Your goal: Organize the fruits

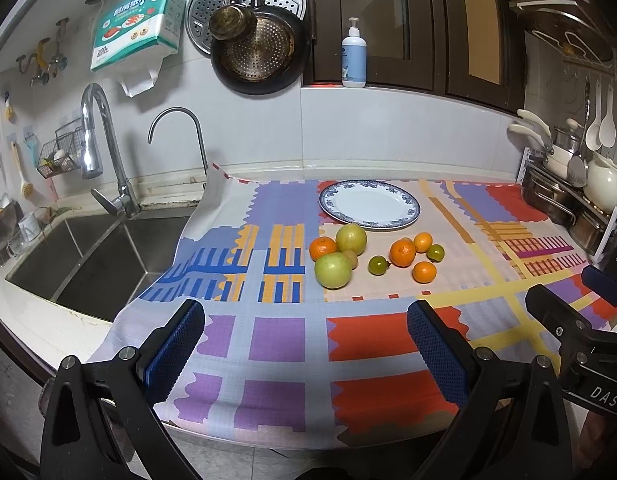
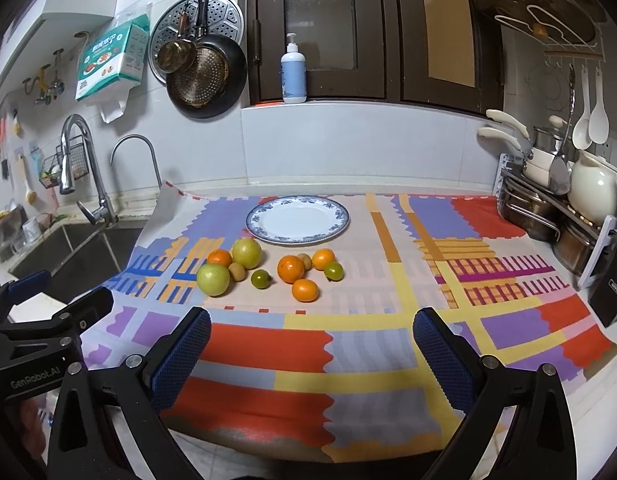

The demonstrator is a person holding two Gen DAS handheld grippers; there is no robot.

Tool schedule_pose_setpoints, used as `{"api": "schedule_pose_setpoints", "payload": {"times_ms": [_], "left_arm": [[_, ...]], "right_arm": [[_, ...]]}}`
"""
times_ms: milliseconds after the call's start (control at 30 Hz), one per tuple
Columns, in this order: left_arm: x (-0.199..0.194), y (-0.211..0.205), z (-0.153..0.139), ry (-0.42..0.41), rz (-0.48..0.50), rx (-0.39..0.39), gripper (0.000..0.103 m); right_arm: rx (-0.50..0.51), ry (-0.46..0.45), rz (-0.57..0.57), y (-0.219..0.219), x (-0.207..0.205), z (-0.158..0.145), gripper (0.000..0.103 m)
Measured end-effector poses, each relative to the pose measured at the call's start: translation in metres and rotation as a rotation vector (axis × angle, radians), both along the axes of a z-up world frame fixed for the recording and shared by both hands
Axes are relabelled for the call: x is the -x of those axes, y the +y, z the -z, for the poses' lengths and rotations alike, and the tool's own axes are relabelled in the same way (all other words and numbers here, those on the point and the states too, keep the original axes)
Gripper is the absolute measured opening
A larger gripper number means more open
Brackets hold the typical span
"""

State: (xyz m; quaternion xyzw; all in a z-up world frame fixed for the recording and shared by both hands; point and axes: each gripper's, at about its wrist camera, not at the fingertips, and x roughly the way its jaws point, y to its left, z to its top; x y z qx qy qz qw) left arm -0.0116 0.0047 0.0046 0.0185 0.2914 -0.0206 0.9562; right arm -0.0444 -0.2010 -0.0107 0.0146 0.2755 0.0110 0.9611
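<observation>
1. Both grippers hung over the near edge of a counter spread with a patterned cloth (image 1: 276,336), the left gripper (image 1: 304,344) with its jaws wide and nothing between them
2. The right gripper (image 2: 312,350) was likewise spread wide and held nothing; it showed at the right edge of the left view
3. The fruit lay in a loose cluster mid-cloth, well ahead of both grippers: two green apples (image 2: 213,279) with an orange (image 2: 219,258) and a small brown fruit (image 2: 237,271) packed against them on the left
4. To the right, three more oranges (image 2: 291,269) and two small green citrus (image 2: 261,279) sat close by, a gap between the two groups
5. A white plate (image 2: 297,220) with a blue rim stood bare just behind the fruit, none of it touching the plate
6. A sink (image 1: 92,256) and tap lay to the left, a dish rack (image 2: 548,216) to the right
</observation>
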Motion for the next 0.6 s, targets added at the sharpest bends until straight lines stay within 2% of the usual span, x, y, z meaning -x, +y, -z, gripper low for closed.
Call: {"api": "schedule_pose_setpoints", "payload": {"times_ms": [600], "left_arm": [[-0.0017,-0.0022,-0.0021,0.002,0.007,0.002,0.103]], "right_arm": [[-0.001,0.013,0.000,-0.0020,-0.0020,0.0023,0.102]]}}
